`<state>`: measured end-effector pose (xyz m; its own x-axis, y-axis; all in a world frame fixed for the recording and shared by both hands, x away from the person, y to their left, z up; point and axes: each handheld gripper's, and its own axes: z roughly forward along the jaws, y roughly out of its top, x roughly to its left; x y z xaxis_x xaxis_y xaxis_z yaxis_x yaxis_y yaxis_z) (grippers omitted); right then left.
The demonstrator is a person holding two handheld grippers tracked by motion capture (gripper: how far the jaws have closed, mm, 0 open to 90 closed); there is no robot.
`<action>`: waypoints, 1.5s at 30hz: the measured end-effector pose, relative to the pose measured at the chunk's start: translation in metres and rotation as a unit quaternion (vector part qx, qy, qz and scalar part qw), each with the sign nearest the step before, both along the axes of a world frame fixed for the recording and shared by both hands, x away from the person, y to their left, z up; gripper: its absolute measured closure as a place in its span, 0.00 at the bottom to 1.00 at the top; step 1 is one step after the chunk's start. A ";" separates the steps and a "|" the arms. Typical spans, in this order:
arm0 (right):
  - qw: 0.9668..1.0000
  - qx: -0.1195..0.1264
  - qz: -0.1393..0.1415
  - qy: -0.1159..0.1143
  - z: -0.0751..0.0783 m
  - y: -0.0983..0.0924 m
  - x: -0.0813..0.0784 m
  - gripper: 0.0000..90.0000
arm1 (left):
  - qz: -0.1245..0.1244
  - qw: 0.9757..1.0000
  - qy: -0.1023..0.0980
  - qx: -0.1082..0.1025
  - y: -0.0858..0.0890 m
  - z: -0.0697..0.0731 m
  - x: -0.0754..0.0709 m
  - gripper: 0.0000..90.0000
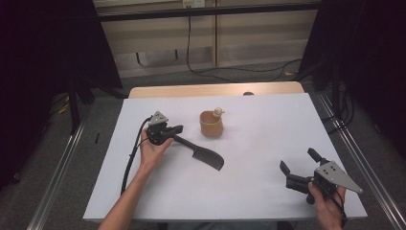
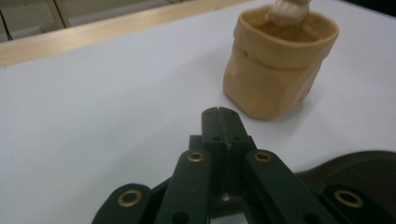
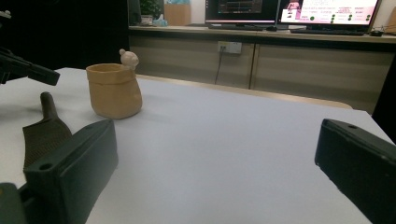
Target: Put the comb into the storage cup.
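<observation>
A person sits at a table covered by a white sheet (image 1: 249,191), one hand-held gripper in each hand. The left gripper (image 1: 178,129) sits left of centre, its two black jaws pressed together with no gap between them, as the left gripper view shows. A black spatula (image 1: 201,152) lies flat on the sheet, its handle running up toward the left gripper and its broad blade pointing toward the person's right. The jaw tips hang just over the handle end; from the high view it is hard to tell whether they touch it, and nothing appears pinched between them.

A short way beyond the spatula stands a tan, soft-looking cup (image 1: 210,124), upright, with a small pale figure (image 1: 219,112) perched at its rim. Cup and spatula are near but apart.

The right gripper (image 1: 298,166) rests low at the near right corner, well away from both things, jaws spread wide and empty.

The work seems to be at the approach to the spatula handle. To pick it up, the left jaws would first need to open, straddle the handle, then close on it.
</observation>
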<state>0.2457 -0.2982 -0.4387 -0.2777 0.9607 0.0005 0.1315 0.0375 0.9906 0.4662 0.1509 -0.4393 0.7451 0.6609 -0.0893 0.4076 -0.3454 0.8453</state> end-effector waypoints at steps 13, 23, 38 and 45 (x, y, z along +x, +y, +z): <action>1.000 -0.001 0.001 0.000 0.000 0.000 -0.001 0.00 | -0.007 0.999 0.019 0.041 -0.006 -0.006 0.007 1.00; 1.000 -0.001 0.001 0.000 0.000 0.000 0.000 0.00 | -0.009 0.997 0.039 0.070 -0.004 -0.006 0.020 1.00; 1.000 0.003 -0.001 0.004 -0.001 -0.001 0.000 0.00 | -0.032 0.992 0.042 0.119 -0.016 -0.012 0.019 1.00; 1.000 0.005 -0.001 0.002 0.000 -0.002 -0.001 0.00 | -0.033 0.991 0.045 0.123 -0.014 -0.012 0.019 1.00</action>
